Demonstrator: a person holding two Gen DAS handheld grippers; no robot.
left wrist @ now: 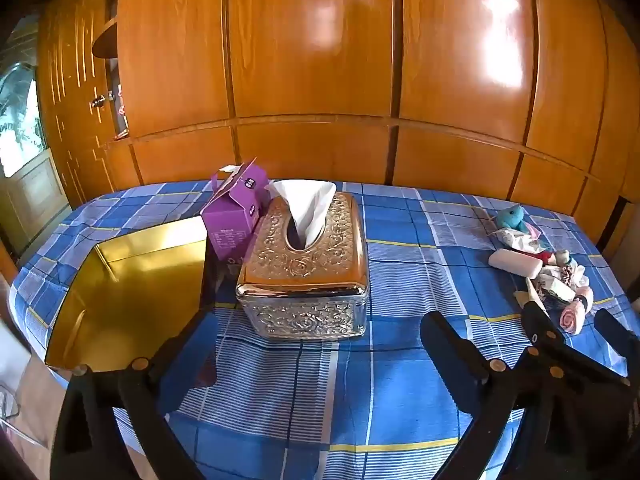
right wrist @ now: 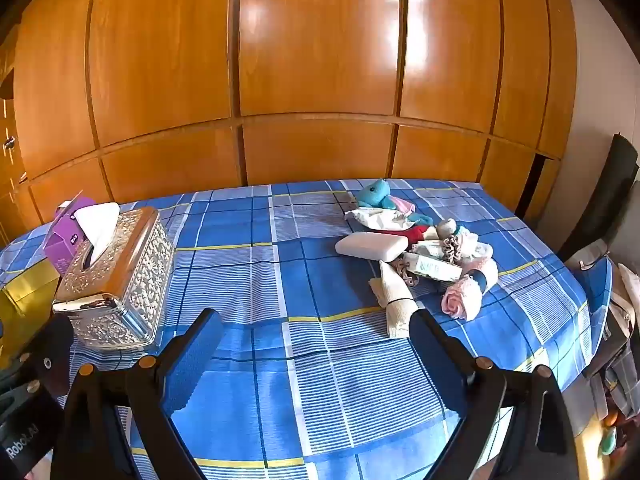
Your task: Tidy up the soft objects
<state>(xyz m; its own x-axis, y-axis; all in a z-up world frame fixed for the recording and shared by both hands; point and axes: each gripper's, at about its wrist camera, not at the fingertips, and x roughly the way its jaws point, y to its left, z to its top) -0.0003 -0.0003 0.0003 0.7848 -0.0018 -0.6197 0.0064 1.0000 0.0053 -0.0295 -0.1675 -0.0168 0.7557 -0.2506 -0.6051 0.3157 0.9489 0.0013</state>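
Observation:
A pile of soft objects lies on the blue checked tablecloth: a teal plush toy (right wrist: 374, 194), a white pad (right wrist: 371, 246), a pink rolled towel (right wrist: 462, 296), a cream rolled cloth (right wrist: 394, 300) and small packets. The pile also shows in the left wrist view (left wrist: 540, 268) at the far right. A gold tray (left wrist: 132, 292) lies at the left. My left gripper (left wrist: 316, 344) is open and empty, in front of the tissue box. My right gripper (right wrist: 312, 340) is open and empty, left of and short of the pile.
An ornate metal tissue box (left wrist: 304, 268) stands mid-table, also in the right wrist view (right wrist: 116, 276). A purple carton (left wrist: 236, 212) stands behind it. A wooden wardrobe (right wrist: 320, 80) backs the table. A dark chair (right wrist: 604, 208) and clutter are at the right edge.

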